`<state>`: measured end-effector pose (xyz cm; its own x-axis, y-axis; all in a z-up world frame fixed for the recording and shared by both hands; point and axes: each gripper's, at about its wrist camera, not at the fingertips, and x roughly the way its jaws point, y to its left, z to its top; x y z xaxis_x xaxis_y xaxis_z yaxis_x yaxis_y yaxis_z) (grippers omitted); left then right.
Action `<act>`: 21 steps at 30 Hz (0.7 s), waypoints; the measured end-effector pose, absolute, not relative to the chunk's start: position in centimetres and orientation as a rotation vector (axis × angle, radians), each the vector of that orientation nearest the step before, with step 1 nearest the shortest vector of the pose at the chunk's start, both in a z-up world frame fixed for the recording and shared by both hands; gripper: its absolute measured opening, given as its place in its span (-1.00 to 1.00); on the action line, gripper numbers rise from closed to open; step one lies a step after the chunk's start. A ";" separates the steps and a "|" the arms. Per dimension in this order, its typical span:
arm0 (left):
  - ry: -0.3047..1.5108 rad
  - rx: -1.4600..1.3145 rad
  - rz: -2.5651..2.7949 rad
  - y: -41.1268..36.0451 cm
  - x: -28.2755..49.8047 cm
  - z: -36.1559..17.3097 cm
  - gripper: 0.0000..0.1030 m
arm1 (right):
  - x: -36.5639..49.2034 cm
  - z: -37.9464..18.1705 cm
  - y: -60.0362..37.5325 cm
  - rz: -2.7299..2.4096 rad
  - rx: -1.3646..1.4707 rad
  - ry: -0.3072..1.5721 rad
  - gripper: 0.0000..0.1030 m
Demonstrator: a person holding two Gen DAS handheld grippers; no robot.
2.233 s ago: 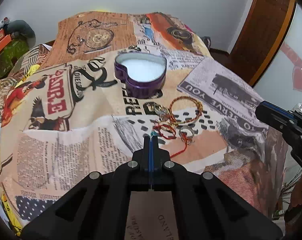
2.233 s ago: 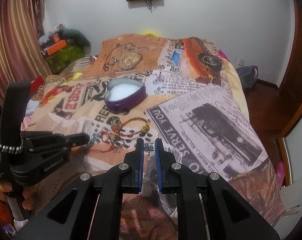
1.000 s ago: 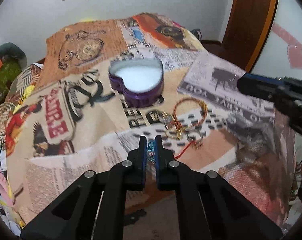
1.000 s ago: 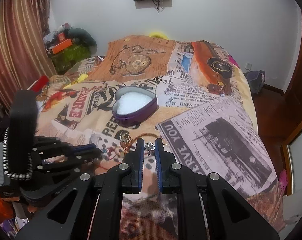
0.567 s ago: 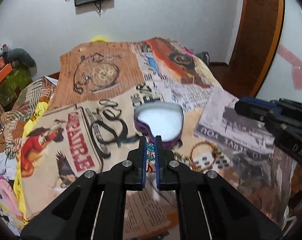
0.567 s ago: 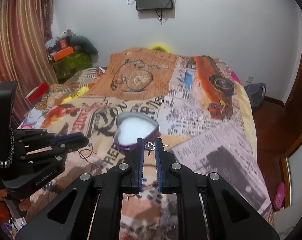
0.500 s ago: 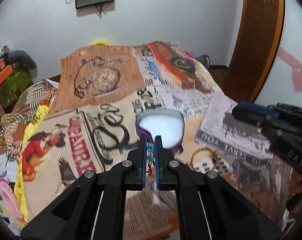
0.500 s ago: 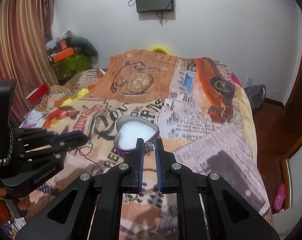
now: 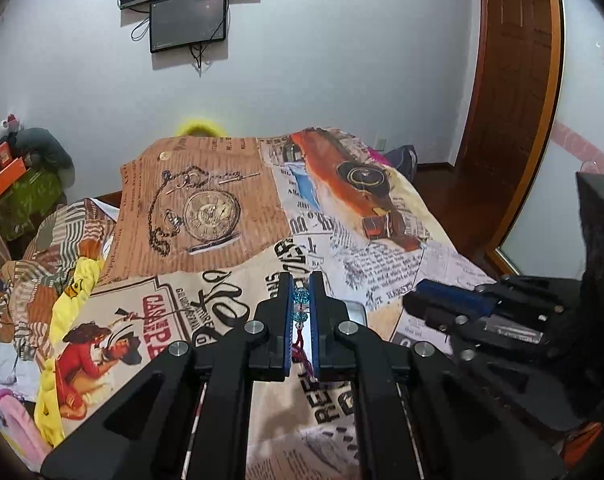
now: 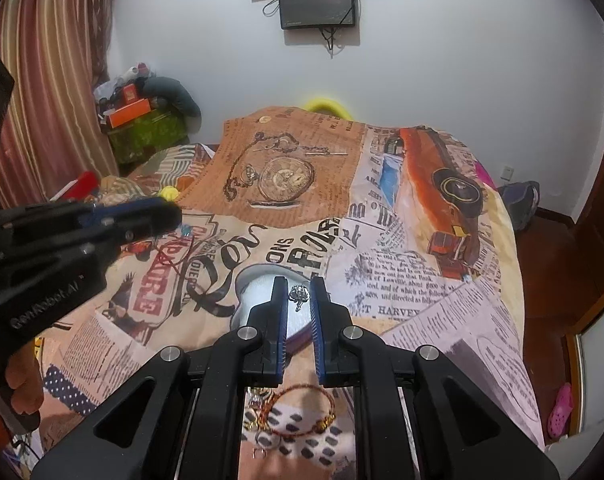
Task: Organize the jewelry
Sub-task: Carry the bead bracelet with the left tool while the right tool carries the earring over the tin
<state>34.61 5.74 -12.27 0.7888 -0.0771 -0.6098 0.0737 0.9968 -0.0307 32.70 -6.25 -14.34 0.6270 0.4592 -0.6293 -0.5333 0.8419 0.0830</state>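
Jewelry split three ways: two pieces held, the rest loose on the bed (image 10: 442, 320), which carries a vintage newspaper-collage bedspread (image 9: 206, 216). Heart-shaped tin (image 10: 258, 284), purple wall and white inside, open on the bedspread mid-bed, partly hidden behind the right tongs in the right wrist view; in the left wrist view only a sliver of its rim shows. Left tongs (image 9: 301, 300) clenched on a red cord bracelet with blue crystal beads (image 9: 301, 297); beads sit between the pads, red cord hangs below. In the right wrist view that cord dangles clear above the bedspread. Right tongs (image 10: 300, 298) clenched on a small silver charm (image 10: 299, 294), held above the tin. Loose on the bedspread near the bed's front edge: red-and-gold beaded bracelet (image 10: 302, 412), just beside it a small tangle of gold pieces (image 10: 254, 420), details too small to tell.
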 end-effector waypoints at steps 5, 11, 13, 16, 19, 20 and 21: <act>0.666 -0.038 -0.101 6.1 35.9 -12.6 -0.89 | 33.9 -14.5 -5.8 0.587 -0.107 0.696 -0.81; 0.679 -0.046 -0.115 6.0 37.4 -13.3 -0.89 | 35.0 -15.0 -5.1 0.608 -0.119 0.702 -0.81; 0.685 -0.045 -0.122 5.9 38.0 -13.6 -0.89 | 35.3 -15.4 -4.8 0.618 -0.122 0.710 -0.81; 0.697 -0.045 -0.115 5.7 38.5 -14.1 -0.89 | 35.8 -16.0 -4.6 0.636 -0.123 0.721 -0.81; 0.721 -0.053 -0.112 5.6 39.2 -14.9 -0.89 | 36.2 -16.9 -4.2 0.648 -0.136 0.729 -0.81; 0.732 -0.060 -0.115 5.6 39.4 -15.2 -0.89 | 36.3 -17.3 -4.1 0.648 -0.143 0.736 -0.81; 0.745 -0.067 -0.122 5.6 39.7 -15.6 -0.89 | 36.5 -17.6 -4.0 0.651 -0.147 0.746 -0.81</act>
